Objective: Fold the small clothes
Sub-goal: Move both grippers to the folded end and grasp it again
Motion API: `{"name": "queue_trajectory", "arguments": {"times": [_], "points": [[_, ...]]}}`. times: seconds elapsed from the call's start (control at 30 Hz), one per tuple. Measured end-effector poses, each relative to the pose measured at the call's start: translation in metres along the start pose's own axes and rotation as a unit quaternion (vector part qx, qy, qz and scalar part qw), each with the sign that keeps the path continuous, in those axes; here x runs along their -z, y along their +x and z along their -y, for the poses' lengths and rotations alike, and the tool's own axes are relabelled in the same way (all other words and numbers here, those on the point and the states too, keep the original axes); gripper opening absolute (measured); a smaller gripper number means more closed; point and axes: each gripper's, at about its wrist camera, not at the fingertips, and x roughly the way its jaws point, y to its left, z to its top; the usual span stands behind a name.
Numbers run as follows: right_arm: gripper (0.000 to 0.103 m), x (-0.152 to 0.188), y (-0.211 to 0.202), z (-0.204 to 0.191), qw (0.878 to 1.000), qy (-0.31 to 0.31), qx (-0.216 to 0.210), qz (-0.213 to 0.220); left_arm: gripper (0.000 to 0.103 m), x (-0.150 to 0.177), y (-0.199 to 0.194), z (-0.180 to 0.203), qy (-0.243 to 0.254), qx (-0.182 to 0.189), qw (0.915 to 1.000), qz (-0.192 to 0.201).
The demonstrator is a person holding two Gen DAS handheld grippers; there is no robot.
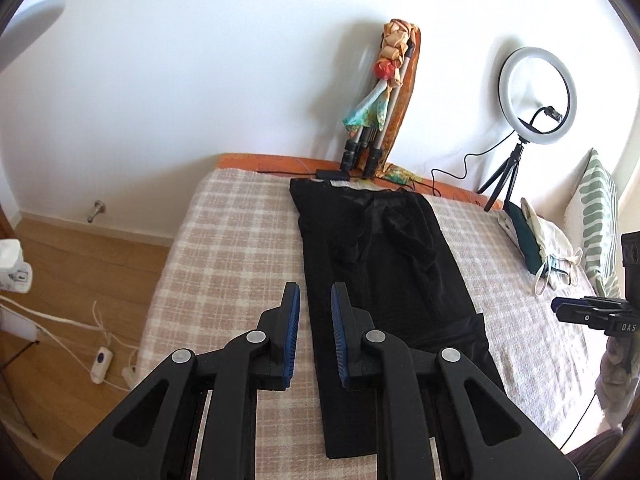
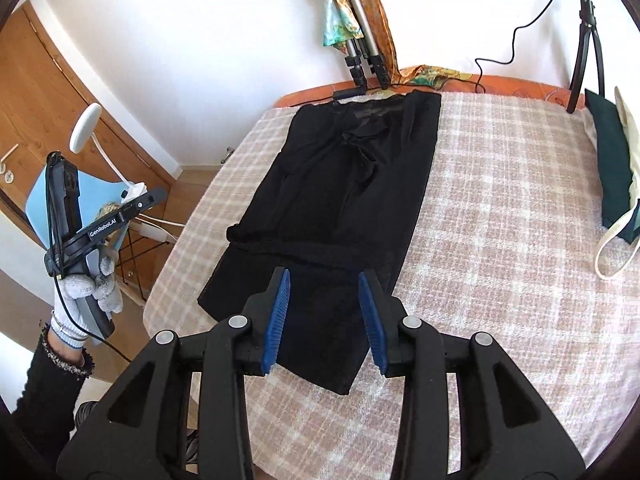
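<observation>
- You are working over a bed (image 1: 224,240) covered in a pink-and-cream checked blanket, and the black garment (image 1: 384,264) is lying lengthwise down its middle, reaching from the far edge by the wall toward you.
- The garment is looking folded into a long strip already, with a lower panel overlapping near your end, so you are probably sitting between folds, both tools lifted clear of the cloth.
- Your left gripper (image 1: 316,316) is hovering above the strip's left edge, its blue pads standing a narrow gap apart with nothing pinched between them.
- Your right gripper (image 2: 324,300) is hanging over the near end, jaws spread wider and empty.
- Next you are likely needing to drop both onto the near corners, pinch one each, and carry them toward the far end.
- The left view is showing the whole ring light (image 1: 538,96) and a striped pillow (image 1: 600,216); the right view is showing your gloved left hand (image 2: 80,292) and a wooden door (image 2: 48,92) instead.
</observation>
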Motion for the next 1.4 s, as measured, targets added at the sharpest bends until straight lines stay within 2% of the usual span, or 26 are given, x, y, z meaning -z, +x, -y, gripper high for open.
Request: {"name": "queue_trajectory", "arguments": {"times": [0.07,0.2,0.27,0.33,0.37,0.47,0.57,0.67,0.8,1.03,1.2,1.4], "points": [[0.038,-0.013,-0.023,-0.004,1.000,-0.006,0.002,0.008,0.015,-0.016,-0.010,0.001,0.011,0.002,0.9999,0.004],[0.038,-0.052,-0.051,-0.004,1.000,-0.010,0.010,0.018,0.037,-0.051,-0.015,0.007,0.040,0.008,0.9992,0.003],[0.039,-0.071,-0.052,0.001,1.000,0.005,0.014,0.012,0.037,-0.067,-0.010,0.008,0.046,0.010,0.9989,-0.007],[0.039,-0.086,-0.052,0.011,0.999,0.042,-0.011,0.005,0.037,-0.080,-0.001,0.006,0.033,0.032,0.9984,-0.033],[0.039,-0.094,-0.051,0.014,0.999,0.049,-0.015,-0.002,0.037,-0.086,0.003,0.006,0.034,0.032,0.9982,-0.038],[0.040,-0.115,-0.043,0.018,0.999,0.034,0.015,-0.007,0.037,-0.101,0.021,0.011,0.059,0.036,0.9956,-0.063],[0.042,-0.136,-0.019,0.035,0.999,0.051,0.012,-0.013,0.037,-0.108,0.049,0.009,0.050,0.038,0.9954,-0.072],[0.042,-0.150,0.018,0.053,0.999,0.040,0.030,-0.014,0.037,-0.106,0.088,0.003,0.034,0.040,0.9953,-0.081],[0.042,-0.159,0.076,0.084,0.998,0.054,0.038,-0.024,0.037,-0.100,0.148,-0.011,0.015,0.037,0.9937,-0.105],[0.042,-0.175,0.167,0.137,0.995,0.087,0.052,-0.018,0.037,-0.098,0.230,-0.032,-0.026,0.034,0.9924,-0.116],[0.042,-0.186,0.212,0.160,0.993,0.106,0.055,-0.014,0.037,-0.099,0.266,-0.034,-0.028,0.028,0.9919,-0.120],[0.042,-0.188,0.232,0.166,0.993,0.108,0.045,-0.006,0.037,-0.097,0.286,-0.031,-0.028,0.027,0.9925,-0.116]]}}
